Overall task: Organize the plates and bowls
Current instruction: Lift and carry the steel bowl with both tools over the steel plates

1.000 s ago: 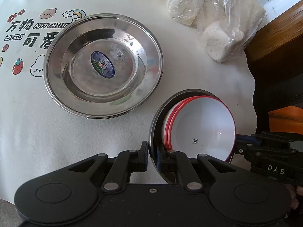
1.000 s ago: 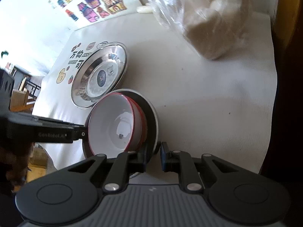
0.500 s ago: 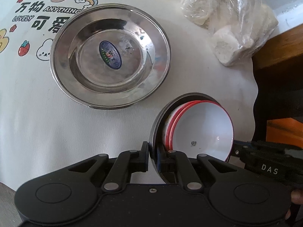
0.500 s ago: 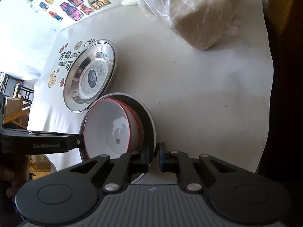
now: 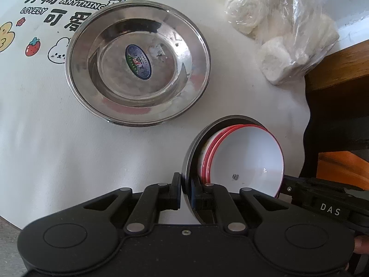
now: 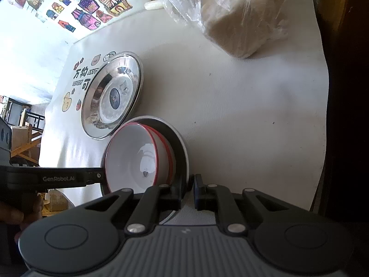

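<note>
A steel plate (image 5: pixel 191 152) carries nested white bowls with red rims (image 5: pixel 244 159) and is held up above the table, gripped from both sides. My left gripper (image 5: pixel 185 189) is shut on its near rim. My right gripper (image 6: pixel 191 183) is shut on the opposite rim (image 6: pixel 182 147), with the bowls (image 6: pixel 136 159) to its left. A stack of larger steel plates (image 5: pixel 138 64) with a blue sticker lies on the white tablecloth (image 5: pixel 69 150), beyond and left of the held stack; it also shows in the right wrist view (image 6: pixel 113 97).
A plastic bag of white rolls (image 5: pixel 283 27) sits at the far right of the table, also in the right wrist view (image 6: pixel 239 16). The cloth has cartoon prints (image 5: pixel 53 7) at far left. A dark wooden cabinet (image 5: pixel 339 73) borders the table's right edge.
Both grippers have carried the plate with the bowls slightly toward the stack of steel plates, which now sits closer and more central in the left view. Both grips are unchanged.
</note>
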The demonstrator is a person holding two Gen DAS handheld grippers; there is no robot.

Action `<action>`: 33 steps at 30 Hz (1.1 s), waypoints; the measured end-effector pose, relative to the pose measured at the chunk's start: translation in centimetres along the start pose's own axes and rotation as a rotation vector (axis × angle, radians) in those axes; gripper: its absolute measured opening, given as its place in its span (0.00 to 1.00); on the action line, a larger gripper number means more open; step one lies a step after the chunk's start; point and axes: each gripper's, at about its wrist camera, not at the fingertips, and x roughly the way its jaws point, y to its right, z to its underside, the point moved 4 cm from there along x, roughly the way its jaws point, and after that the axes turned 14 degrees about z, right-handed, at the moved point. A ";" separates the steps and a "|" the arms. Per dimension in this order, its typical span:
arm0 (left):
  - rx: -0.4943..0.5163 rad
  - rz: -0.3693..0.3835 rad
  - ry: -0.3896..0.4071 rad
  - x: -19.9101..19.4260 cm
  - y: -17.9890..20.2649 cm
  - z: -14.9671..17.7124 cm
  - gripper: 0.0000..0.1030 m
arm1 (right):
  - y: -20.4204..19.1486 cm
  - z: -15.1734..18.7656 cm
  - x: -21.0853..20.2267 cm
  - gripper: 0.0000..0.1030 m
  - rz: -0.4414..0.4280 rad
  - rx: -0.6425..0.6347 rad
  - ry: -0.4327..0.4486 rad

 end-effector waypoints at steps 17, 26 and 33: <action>0.024 0.043 -0.004 -1.7 -0.4 -1.0 0.07 | -0.1 -0.2 -0.9 0.11 -0.003 0.040 0.025; 0.048 0.062 -0.024 -2.2 -0.4 -2.0 0.07 | -0.6 -0.4 -1.1 0.11 -0.006 0.087 0.036; 0.071 0.073 -0.037 -2.8 -0.5 -2.9 0.07 | -0.9 -0.6 -1.3 0.12 -0.019 0.127 0.054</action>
